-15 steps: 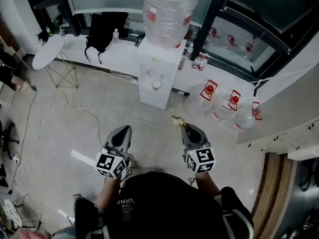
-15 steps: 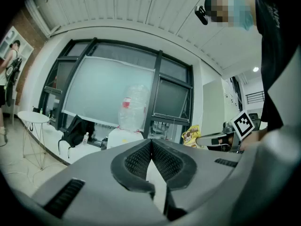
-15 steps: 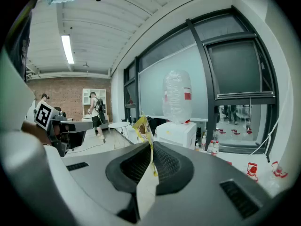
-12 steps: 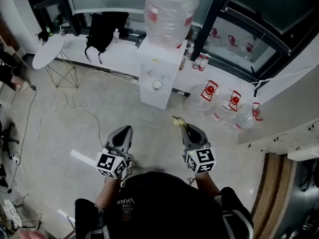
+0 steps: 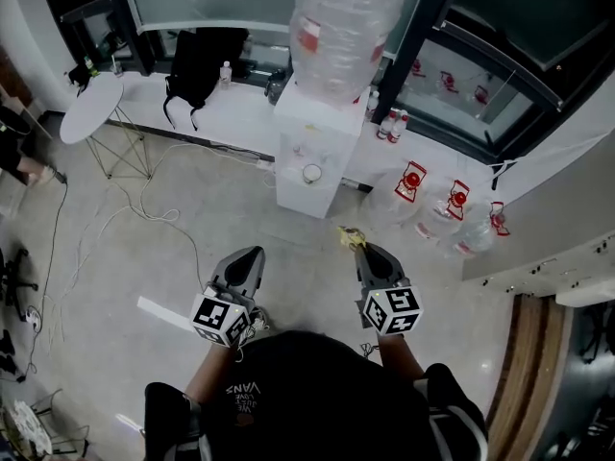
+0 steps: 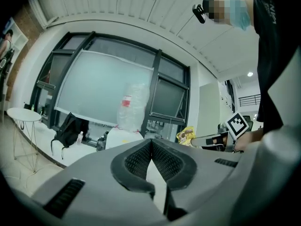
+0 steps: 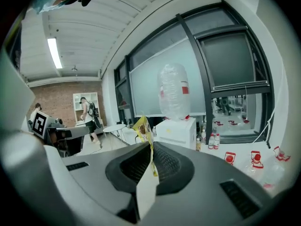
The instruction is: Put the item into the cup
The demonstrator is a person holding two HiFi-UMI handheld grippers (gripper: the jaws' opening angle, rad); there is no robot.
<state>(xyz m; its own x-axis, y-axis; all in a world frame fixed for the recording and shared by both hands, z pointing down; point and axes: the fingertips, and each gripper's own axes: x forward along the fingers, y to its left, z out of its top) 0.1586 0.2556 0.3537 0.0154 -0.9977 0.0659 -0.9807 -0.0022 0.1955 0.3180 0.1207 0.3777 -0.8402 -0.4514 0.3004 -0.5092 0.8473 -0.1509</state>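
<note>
My right gripper [image 5: 363, 250] is shut on a small yellow packet [image 5: 350, 236], which sticks out past its tips; in the right gripper view the yellow packet [image 7: 143, 127] stands upright between the closed pads. My left gripper [image 5: 250, 257] is shut with nothing in it, its pads meeting at the tips [image 6: 151, 142]. A white cup [image 5: 311, 173] sits in the tap recess of the white water dispenser [image 5: 317, 133] ahead of both grippers. In the left gripper view the right gripper's packet [image 6: 186, 134] shows at the right.
A large clear water bottle [image 5: 344, 27] tops the dispenser. Several spare water bottles [image 5: 437, 209] stand on the floor at its right. A white round table [image 5: 88, 104], a black backpack [image 5: 197, 63] on a low ledge and loose cables [image 5: 144, 209] lie left.
The view has shifted a little toward the dispenser; both grippers keep their pose and the right one still holds the packet.
</note>
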